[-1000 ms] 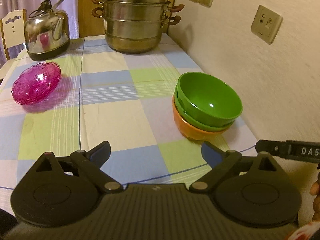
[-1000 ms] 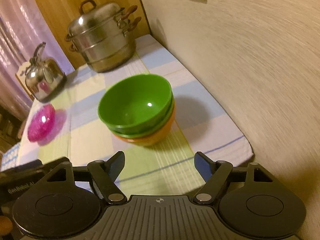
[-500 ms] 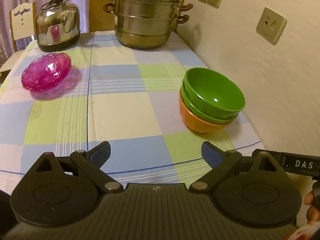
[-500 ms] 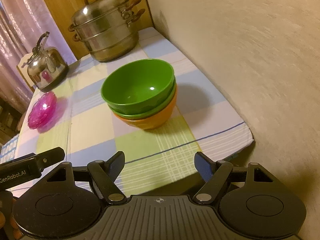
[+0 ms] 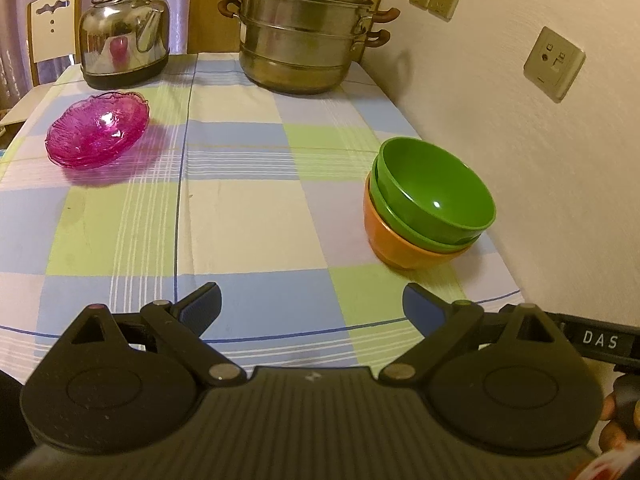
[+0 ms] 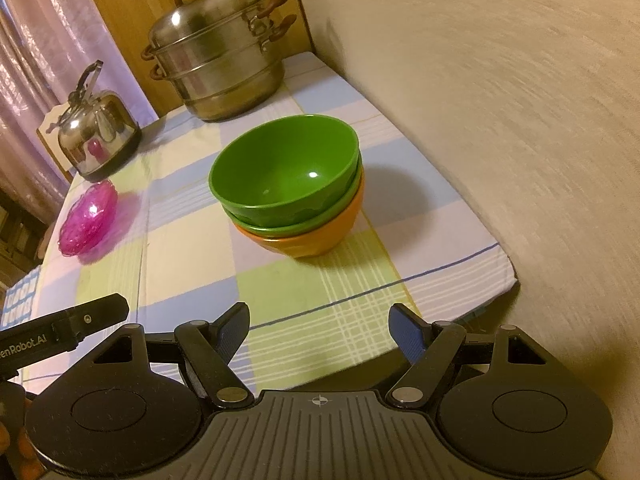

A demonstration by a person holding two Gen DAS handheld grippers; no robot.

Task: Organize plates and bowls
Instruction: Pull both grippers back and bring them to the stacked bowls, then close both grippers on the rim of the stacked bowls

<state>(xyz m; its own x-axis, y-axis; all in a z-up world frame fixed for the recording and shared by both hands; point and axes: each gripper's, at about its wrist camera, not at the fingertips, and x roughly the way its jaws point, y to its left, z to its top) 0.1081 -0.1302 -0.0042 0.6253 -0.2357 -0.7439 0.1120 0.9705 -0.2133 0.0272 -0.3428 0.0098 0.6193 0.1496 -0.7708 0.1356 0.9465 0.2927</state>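
A stack of bowls stands near the table's right edge by the wall: two green bowls nested in an orange bowl. The stack also shows in the right wrist view, green bowls over the orange bowl. Stacked pink glass plates lie at the left of the table; they also show in the right wrist view. My left gripper is open and empty above the table's near edge. My right gripper is open and empty, in front of the bowl stack.
A steel steamer pot and a steel kettle stand at the back of the checked tablecloth. A wall runs along the right side. A chair stands behind the far left corner.
Both grippers have drawn back from the table toward its near edge, so the bowls and plates look farther away. Nothing on the table has moved.
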